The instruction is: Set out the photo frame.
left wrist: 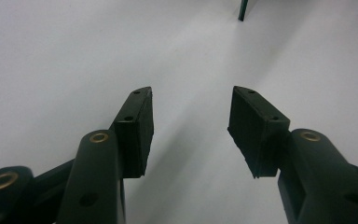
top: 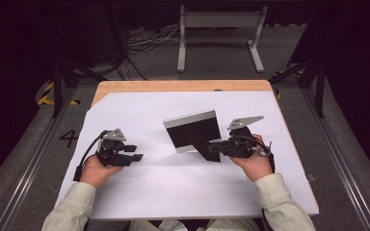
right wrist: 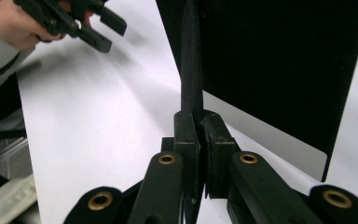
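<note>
White paper is covering most of the wooden worktop [top: 125, 87] in front of me, and behind it the room is dark, with a grey metal stand [top: 220, 33] on the floor. Near the middle of the paper a photo frame [top: 192, 131] is standing tilted, its black back side turned toward me. My right gripper [top: 215, 146] is clamped on the thin black support leg [right wrist: 191, 60] that is coming out of this back; in the right gripper view the two jaws are pressed together with the leg between them, and the leg is running straight away from the jaws along their own line. So the frame is lying just ahead and to the left of my right hand [top: 255, 161], and its long edge is going across the worktop, a little turned. My left gripper [top: 134, 153] is resting on the paper well apart from the frame, on its left, with the jaws standing apart and nothing between them. I judge the right hand is the nearer one, and any coming move of the frame is depending on how the leg is hinging against the back.
</note>
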`<move>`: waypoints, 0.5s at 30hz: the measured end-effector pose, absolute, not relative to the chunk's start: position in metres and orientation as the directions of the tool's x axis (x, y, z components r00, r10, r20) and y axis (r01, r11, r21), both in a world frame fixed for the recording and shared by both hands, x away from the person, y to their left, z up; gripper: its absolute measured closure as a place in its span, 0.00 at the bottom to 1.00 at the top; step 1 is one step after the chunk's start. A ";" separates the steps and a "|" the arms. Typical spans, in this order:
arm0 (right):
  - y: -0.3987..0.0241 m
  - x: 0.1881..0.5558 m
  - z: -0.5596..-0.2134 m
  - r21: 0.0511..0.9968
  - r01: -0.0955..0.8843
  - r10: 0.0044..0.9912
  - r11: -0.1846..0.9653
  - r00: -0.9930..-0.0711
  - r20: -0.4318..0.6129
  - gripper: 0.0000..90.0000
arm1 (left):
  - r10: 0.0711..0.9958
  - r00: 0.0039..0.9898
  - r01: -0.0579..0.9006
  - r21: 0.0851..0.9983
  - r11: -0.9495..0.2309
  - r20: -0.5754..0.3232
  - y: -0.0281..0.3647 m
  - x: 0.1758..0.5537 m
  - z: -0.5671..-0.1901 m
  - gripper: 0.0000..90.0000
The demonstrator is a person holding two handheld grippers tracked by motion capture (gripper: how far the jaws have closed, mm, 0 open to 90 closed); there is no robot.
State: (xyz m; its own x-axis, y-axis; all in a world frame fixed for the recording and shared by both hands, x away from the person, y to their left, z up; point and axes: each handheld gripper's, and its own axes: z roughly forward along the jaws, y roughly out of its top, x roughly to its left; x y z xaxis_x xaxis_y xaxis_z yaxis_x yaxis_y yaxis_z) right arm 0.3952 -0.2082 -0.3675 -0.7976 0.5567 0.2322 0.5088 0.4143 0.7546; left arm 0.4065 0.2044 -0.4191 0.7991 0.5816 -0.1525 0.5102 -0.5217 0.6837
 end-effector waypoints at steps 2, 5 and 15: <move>-0.208 0.394 -0.368 0.752 0.498 0.550 0.432 -0.806 0.218 0.95 | 0.583 0.798 0.513 0.684 -0.518 -0.156 0.204 0.406 -0.419 0.56; -0.208 0.393 -0.369 0.746 0.488 0.542 0.453 -0.815 0.204 0.96 | 0.577 0.802 0.510 0.684 -0.522 -0.158 0.202 0.407 -0.419 0.56; -0.214 0.389 -0.379 0.710 0.491 0.526 0.504 -0.827 0.199 0.95 | 0.552 0.819 0.491 0.686 -0.537 -0.154 0.190 0.413 -0.418 0.56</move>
